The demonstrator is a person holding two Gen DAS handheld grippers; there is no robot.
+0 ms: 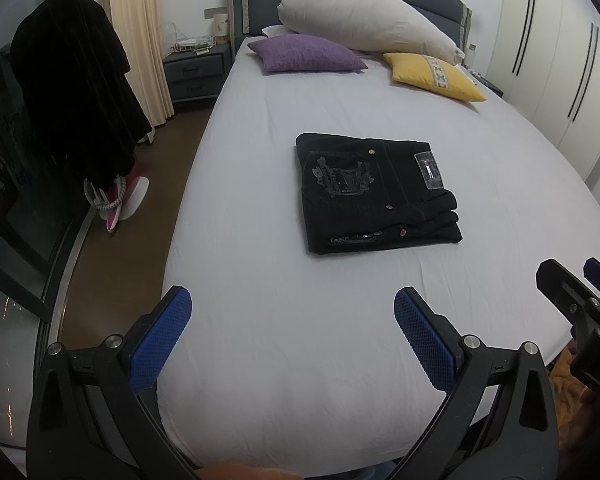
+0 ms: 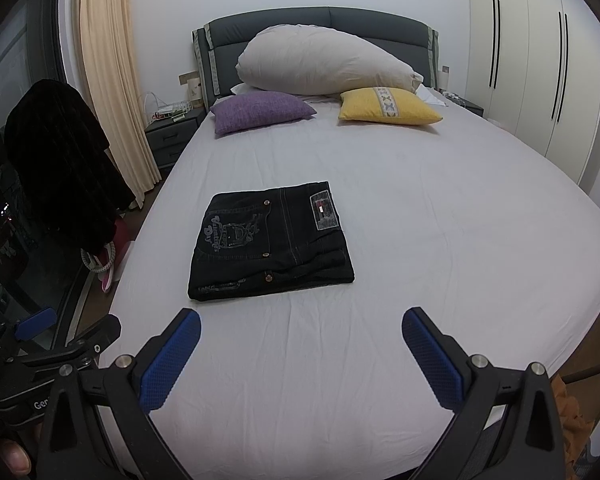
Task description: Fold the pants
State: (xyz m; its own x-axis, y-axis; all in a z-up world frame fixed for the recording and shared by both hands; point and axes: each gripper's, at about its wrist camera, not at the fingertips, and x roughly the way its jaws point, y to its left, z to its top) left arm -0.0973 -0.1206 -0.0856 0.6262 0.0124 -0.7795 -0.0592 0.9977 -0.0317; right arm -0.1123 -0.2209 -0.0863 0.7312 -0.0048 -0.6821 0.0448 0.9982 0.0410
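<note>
A: Where are the black denim pants (image 1: 378, 194)?

B: Folded square mid-bed (image 1: 260, 360), ahead of both. Left claw (image 1: 292, 340) and right claw (image 2: 300, 360) gape wide, empty, about equally near.

One folded pants (image 1: 378, 192), two cushions, purple (image 1: 306, 54) and yellow (image 1: 434, 76), perhaps one long pillow (image 1: 364, 20).

Black pants (image 1: 376, 196), pale embroidered crest; purple cushion (image 1: 306, 54); yellow cushion (image 1: 434, 76)
</note>
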